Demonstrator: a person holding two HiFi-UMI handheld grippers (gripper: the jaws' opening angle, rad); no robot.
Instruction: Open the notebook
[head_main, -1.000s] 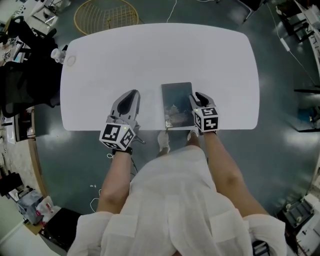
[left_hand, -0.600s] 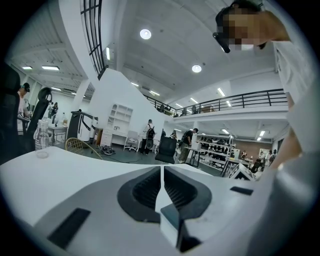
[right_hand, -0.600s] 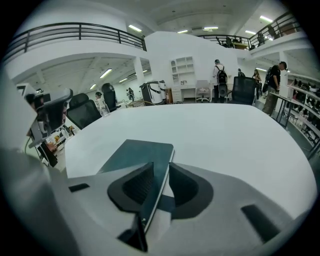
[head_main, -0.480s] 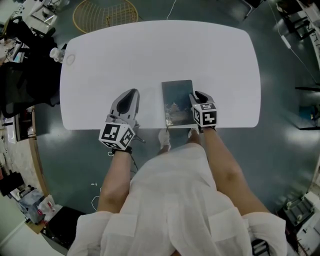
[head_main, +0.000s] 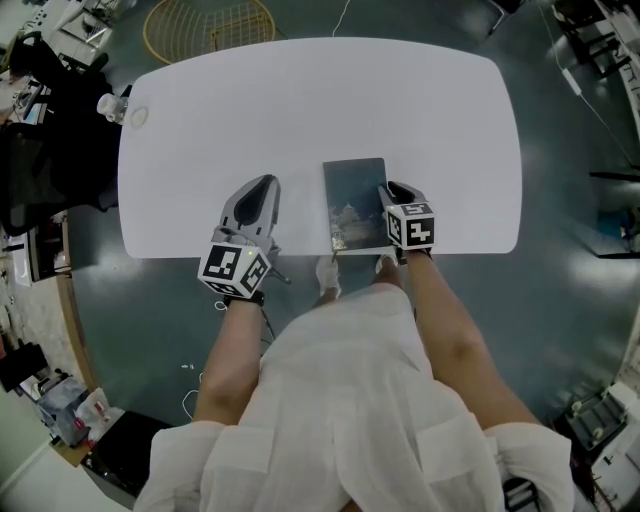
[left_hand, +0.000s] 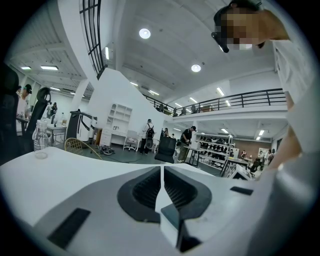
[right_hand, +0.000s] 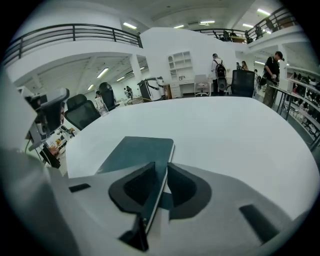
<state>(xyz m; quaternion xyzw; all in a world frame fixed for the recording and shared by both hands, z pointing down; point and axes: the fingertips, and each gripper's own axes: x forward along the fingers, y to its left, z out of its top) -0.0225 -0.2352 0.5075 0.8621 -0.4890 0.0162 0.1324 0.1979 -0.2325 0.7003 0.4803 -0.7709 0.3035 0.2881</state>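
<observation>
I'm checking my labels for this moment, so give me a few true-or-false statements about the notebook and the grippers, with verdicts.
1. The notebook lies closed on the table. True.
2. The left gripper grips the notebook. False: its fingers are together and empty, and it rests on bare table apart from the notebook.
3. The notebook's edge stands between the right gripper's fingers. True; they have just been closing.
4. The notebook lies at the table's far edge. False: it lies at the near edge, by the person.

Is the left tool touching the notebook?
Apart. The head view shows bare white table between the left tool and the notebook.
</observation>
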